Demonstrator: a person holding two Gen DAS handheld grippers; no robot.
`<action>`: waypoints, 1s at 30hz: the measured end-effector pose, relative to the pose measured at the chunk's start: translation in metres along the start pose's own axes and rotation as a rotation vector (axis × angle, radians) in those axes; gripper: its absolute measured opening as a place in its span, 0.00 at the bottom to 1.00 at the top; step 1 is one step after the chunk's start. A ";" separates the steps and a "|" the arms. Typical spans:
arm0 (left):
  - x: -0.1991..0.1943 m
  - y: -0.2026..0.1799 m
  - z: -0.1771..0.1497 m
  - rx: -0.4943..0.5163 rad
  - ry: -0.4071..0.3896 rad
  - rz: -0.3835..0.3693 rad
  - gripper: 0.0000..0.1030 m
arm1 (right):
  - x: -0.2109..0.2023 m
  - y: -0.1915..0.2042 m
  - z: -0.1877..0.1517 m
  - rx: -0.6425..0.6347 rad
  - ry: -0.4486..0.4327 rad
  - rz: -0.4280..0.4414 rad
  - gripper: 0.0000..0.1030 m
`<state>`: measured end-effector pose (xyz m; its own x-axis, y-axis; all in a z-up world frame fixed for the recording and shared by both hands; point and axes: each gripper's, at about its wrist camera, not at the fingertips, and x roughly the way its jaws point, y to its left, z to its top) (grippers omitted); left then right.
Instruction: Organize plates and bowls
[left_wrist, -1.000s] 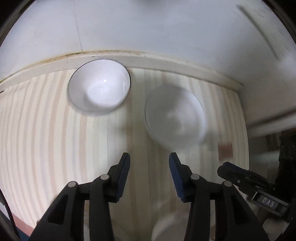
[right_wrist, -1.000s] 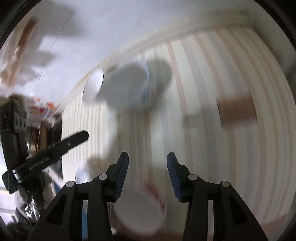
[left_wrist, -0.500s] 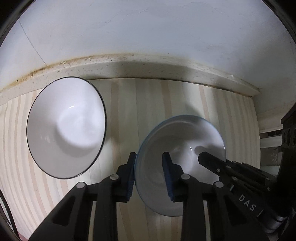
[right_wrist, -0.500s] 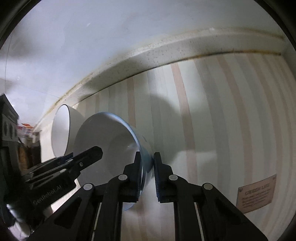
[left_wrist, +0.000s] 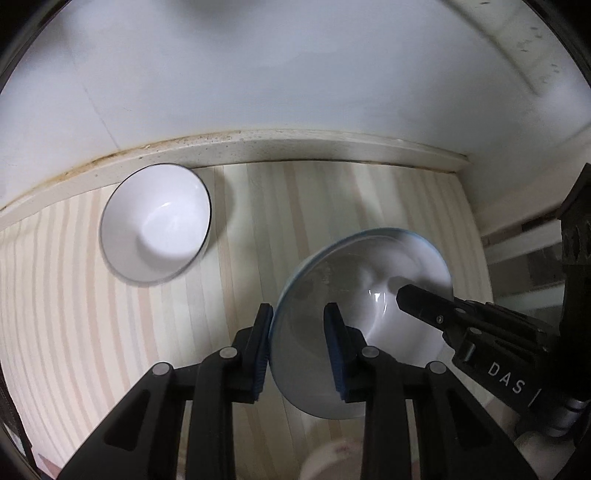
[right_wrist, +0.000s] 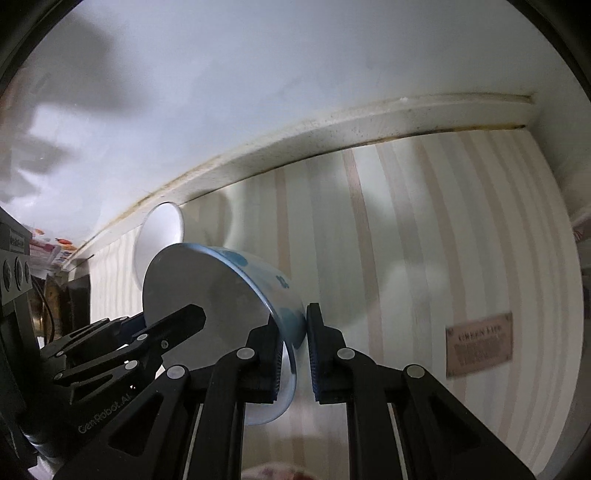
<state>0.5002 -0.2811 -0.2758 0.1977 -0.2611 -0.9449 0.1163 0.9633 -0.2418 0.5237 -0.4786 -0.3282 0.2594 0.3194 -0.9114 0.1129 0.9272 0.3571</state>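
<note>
Tongs on both sides grip one blue-rimmed bowl (left_wrist: 365, 295). The left gripper (left_wrist: 299, 332) stands partly closed, its blue pads straddling the bowl's near rim, one outside the wall and one inside. The right gripper (right_wrist: 293, 347) is pinched almost together on the opposite rim, the thin wall between its pads; blue dots show on the bowl's outside. The bowl is tilted, and nothing lies inside it but a glint of light. Beyond and left of the left gripper, well apart from the held bowl, a white bowl with a dark rim (left_wrist: 157, 223) sits on the striped countertop (left_wrist: 66, 295), just against the pale backsplash ledge (left_wrist: 295, 146); its white inside holds nothing visible. A plain white wall (left_wrist: 258, 66) rises behind. Right of the right gripper a small brown label (right_wrist: 479, 345) lies on the stripes.
</note>
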 end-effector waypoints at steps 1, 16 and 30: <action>-0.009 -0.001 -0.006 0.007 -0.003 -0.003 0.25 | -0.009 0.003 -0.007 -0.005 -0.007 0.001 0.13; -0.046 -0.026 -0.109 0.102 0.075 -0.030 0.25 | -0.078 0.004 -0.149 0.009 0.028 0.027 0.13; 0.007 -0.044 -0.143 0.149 0.199 0.021 0.25 | -0.041 -0.031 -0.212 0.085 0.146 0.010 0.13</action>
<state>0.3571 -0.3163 -0.3037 0.0080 -0.2096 -0.9778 0.2594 0.9448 -0.2004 0.3062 -0.4791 -0.3449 0.1199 0.3589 -0.9256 0.1938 0.9060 0.3764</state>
